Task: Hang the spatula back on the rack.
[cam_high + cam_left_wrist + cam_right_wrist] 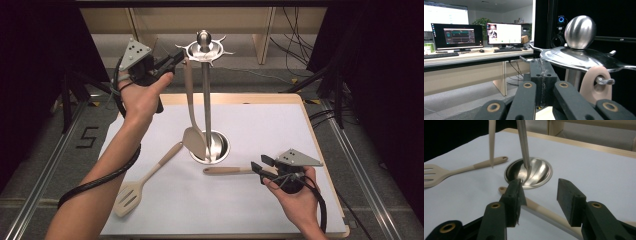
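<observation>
White table (310,135) | spoon handle (541,210) between spread right jaws | left jaws pressed together

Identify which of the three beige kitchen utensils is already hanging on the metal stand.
The spoon, hooked by its handle hole under the stand top. The slotted spatula and the third utensil's handle lie flat on the table.

This is a lab or office workroom: at nine o'clock in the left gripper view, a long bench carries lit monitors (457,36) and keyboards (440,55). The work desk (280,125) stands inside dark curtains (cables (295,55) trail across the grey floor (45,140) behind it).
</observation>
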Demonstrator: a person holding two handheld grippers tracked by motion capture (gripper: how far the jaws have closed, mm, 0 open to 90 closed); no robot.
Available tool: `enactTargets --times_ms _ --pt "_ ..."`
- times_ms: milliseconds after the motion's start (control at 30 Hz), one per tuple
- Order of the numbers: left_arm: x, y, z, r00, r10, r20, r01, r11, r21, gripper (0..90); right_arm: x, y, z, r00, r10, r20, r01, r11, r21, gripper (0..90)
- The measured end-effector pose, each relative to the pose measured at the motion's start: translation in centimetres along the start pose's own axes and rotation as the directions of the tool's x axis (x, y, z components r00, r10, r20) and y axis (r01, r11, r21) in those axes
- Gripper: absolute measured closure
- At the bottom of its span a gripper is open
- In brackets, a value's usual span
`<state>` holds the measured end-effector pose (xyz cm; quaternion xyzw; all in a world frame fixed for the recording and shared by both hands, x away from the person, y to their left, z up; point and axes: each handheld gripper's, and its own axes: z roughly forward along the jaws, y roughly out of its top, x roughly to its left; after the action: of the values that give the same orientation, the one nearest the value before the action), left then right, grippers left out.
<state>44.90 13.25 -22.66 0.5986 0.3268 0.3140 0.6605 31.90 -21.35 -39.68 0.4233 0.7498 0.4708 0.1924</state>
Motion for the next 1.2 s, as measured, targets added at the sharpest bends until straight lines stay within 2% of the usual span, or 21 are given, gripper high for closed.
enactTargets --times_ms 33,67,167,300,433,467,500,533,567,667,700,800,833,867,967,1000,1033,1067,1100,1133,1200 --pt "0.0 0.0 0.0 0.9999 -0.012 -0.002 0.012 0.9999 0.006 89.2 -0.2 0.0 0.0 0.9997 -0.026 0.001 0.026 0.9996 -0.009 55.3" --pt "0.2 0.0 0.2 0.9998 0.018 -0.004 -0.018 0.9998 -0.005 89.2 -0.2 0.0 0.0 0.9998 -0.019 0.004 0.019 0.9998 -0.006 55.3" --pt "0.2 -0.1 0.3 1.0 0.0 -0.004 0.0 1.0 0.007 89.2 -0.3 0.0 0.2 0.9995 -0.03 -0.005 0.03 0.9993 -0.024 55.3" --pt "0.3 0.0 0.6 1.0 0.002 -0.005 -0.002 0.9999 0.015 89.2 -0.3 0.1 0.2 1.0 -0.004 -0.006 0.004 0.9998 -0.019 55.3" --pt "0.3 0.0 0.7 0.9999 0.011 -0.006 -0.011 0.9997 0.022 89.2 -0.4 0.1 0.0 0.9997 -0.024 0.01 0.024 0.9996 -0.011 55.2" --pt "0.3 0.0 0.7 0.9999 0.008 -0.006 -0.008 0.9997 0.022 89.2 -0.1 0.0 -0.1 0.9998 0.013 0.013 -0.012 0.9999 -0.006 55.2" --pt "0.3 0.0 0.7 0.9999 0.011 -0.009 -0.01 0.9997 0.024 89.2 -0.5 0.0 0.0 0.9997 -0.022 0.01 0.023 0.9996 -0.018 55.2" --pt "0.3 -0.1 0.6 0.9999 0.011 -0.006 -0.011 0.9996 0.025 89.1 -0.3 -0.1 -0.1 0.9998 0.01 0.018 -0.01 0.9998 -0.019 55.2" --pt "0.4 -0.1 0.5 0.9998 0.015 -0.012 -0.015 0.9995 0.027 89.1 -0.3 -0.1 -0.1 0.9999 0.004 0.009 -0.004 0.9997 -0.024 55.2" --pt "0.6 -0.7 -0.2 0.9997 0.021 -0.011 -0.021 0.999 0.038 88.2 -0.2 0.1 -0.4 0.9997 0.021 0.015 -0.021 0.9998 0.001 55.2" --pt "0.7 -1.3 -0.7 0.9992 0.04 -0.008 -0.039 0.9979 0.052 87.9 -0.3 0.1 -0.3 0.9998 0.014 0.012 -0.014 0.9998 -0.012 55.2" --pt "1.4 -3.3 -1.9 0.9992 0.031 -0.026 -0.028 0.9948 0.098 87.5 -0.6 0.0 -0.3 0.9996 -0.024 0.012 0.024 0.9994 -0.024 55.2" --pt "1.9 -4.1 -2.3 0.9989 0.044 -0.017 -0.042 0.9928 0.112 87.5 -0.7 -0.1 -0.3 0.9995 -0.027 0.019 0.027 0.9994 -0.02 55.2" --pt "2.2 -5.3 -2.9 0.9994 0.029 -0.02 -0.026 0.9905 0.135 87.5 -0.4 -0.1 -0.4 0.9997 0.017 0.016 -0.017 0.9998 -0.006 55.2" --pt "3.0 -7.9 -4.5 0.9998 0.016 -0.011 -0.013 0.9802 0.198 86.1 -0.4 -0.1 -0.5 0.9997 0.009 0.021 -0.009 0.9999 -0.009 55.2" --pt "3.1 -8.5 -4.9 0.9999 0.006 -0.013 -0.003 0.9777 0.21 85.5 -0.4 -0.1 -0.4 0.9998 0.003 0.018 -0.002 0.9998 -0.02 55.2" --pt "3.0 -9.3 -5.5 0.9993 -0.03 -0.024 0.034 0.9716 0.234 85.3 -0.4 -0.1 -0.4 0.9998 0.002 0.018 -0.001 0.9998 -0.019 55.2" --pt "3.7 -10.0 -6.1 0.9991 0.039 -0.019 -0.033 0.9657 0.258 85.2 -0.4 -0.1 -0.4 0.9998 0.001 0.019 -0.001 0.9999 -0.014 55.2" --pt "3.3 -10.8 -6.5 0.999 -0.024 -0.038 0.034 0.9621 0.27 85.1 -0.5 -0.1 -0.4 0.9997 -0.005 0.024 0.005 1.0 -0.003 55.2" --pt "3.4 -11.2 -6.8 0.9989 -0.021 -0.042 0.033 0.9591 0.281 84.8 -0.4 -0.1 -0.4 0.9997 0.003 0.026 -0.003 1.0 -0.007 55.1" --pt "3.6 -12.5 -7.6 0.9985 -0.019 -0.052 0.035 0.9453 0.324 84.2 -0.3 -0.2 -0.2 0.9995 0.028 0.012 -0.028 0.9996 -0.005 55.2"
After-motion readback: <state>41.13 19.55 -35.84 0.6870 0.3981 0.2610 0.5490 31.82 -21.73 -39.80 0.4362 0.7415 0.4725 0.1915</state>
